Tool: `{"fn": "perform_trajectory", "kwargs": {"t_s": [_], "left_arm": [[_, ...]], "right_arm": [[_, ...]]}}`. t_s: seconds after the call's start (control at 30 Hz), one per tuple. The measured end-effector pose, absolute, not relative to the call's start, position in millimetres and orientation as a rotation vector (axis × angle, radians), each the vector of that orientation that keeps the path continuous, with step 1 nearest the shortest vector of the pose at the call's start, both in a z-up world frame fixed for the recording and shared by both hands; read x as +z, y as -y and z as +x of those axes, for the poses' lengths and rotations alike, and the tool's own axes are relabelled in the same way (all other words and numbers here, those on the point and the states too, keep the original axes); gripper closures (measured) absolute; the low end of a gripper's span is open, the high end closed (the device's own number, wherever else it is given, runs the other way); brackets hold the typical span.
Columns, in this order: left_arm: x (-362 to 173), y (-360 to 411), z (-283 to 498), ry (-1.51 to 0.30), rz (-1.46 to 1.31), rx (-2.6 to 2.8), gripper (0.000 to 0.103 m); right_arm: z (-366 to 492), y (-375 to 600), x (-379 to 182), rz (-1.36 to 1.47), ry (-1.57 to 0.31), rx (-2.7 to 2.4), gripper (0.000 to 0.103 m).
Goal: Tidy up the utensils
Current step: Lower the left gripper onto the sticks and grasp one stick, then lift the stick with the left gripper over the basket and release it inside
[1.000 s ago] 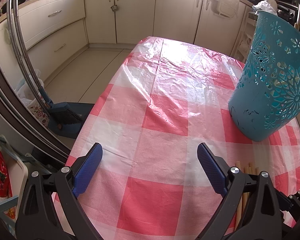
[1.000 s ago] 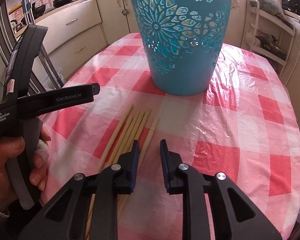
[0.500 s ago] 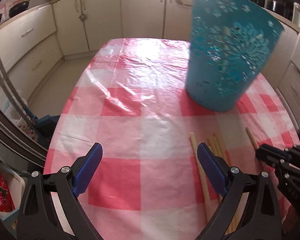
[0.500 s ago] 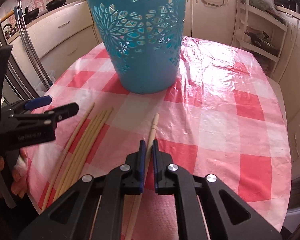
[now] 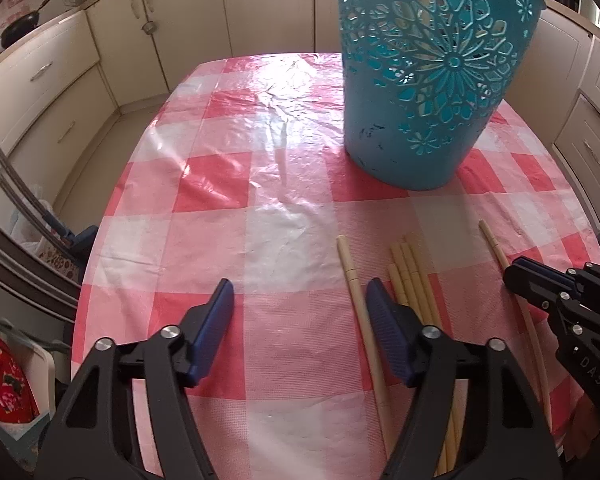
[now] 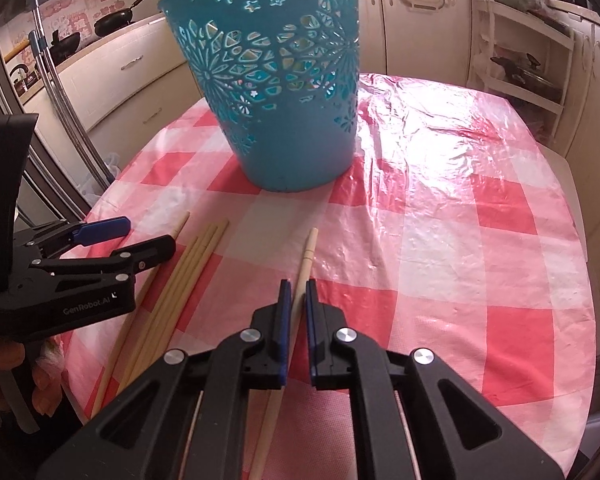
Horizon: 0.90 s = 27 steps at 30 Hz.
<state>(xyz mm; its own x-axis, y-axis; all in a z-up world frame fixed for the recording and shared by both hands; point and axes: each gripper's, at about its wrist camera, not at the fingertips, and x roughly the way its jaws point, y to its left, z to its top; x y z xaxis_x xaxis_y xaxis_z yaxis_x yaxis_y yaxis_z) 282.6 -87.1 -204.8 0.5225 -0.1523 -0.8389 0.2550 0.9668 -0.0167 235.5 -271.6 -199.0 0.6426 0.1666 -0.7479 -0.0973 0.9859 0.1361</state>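
- Chopsticks lie on the bench (image 6: 440,208), on its pink-and-white checked cloth, in front of the teal basket (image 6: 284,92).
- I see the basket standing upright on the cloth, well apart from the chopstick tips.
- My right tool (image 6: 298,300) is clamped on a single chopstick (image 6: 306,256), which lies apart from the others on the right; its far end points toward the basket.
- In the right wrist view, a bundle of chopsticks (image 6: 188,272) lies side by side to the left of the clamped one.
- One more chopstick (image 5: 354,280) lies just left of that bundle in the left wrist view.
- My left tool (image 5: 300,300) has just been closing and now stands about half open above the cloth.
- That lone chopstick runs just inside the left tool's right finger (image 5: 384,320); I cannot tell whether the pad touches it.
- Left finger (image 5: 216,320) sits over bare cloth.
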Motion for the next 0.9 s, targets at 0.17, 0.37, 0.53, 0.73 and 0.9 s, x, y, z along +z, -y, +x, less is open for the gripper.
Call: {"fn": "perform_trajectory", "kwargs": {"t_s": [0.17, 0.37, 0.53, 0.73, 0.9], "left_arm": [[-200, 114, 282, -1.015, 0.176, -0.355, 0.097], [-184, 110, 283, -1.122, 0.11, -0.467, 0.098], [-99, 92, 277, -1.057, -0.001, -0.606, 0.098], [8, 93, 300, -0.77, -0.092, -0.633, 0.098], [40, 104, 338, -0.569, -0.227, -0.543, 0.098]], "right_arm": [[236, 273, -199, 0.101, -0.858, 0.153, 0.095], [236, 275, -199, 0.114, -0.855, 0.156, 0.095], [237, 275, -199, 0.115, -0.855, 0.159, 0.094], [237, 269, -199, 0.095, -0.851, 0.168, 0.085], [237, 267, -200, 0.088, -0.849, 0.173, 0.082]]}}
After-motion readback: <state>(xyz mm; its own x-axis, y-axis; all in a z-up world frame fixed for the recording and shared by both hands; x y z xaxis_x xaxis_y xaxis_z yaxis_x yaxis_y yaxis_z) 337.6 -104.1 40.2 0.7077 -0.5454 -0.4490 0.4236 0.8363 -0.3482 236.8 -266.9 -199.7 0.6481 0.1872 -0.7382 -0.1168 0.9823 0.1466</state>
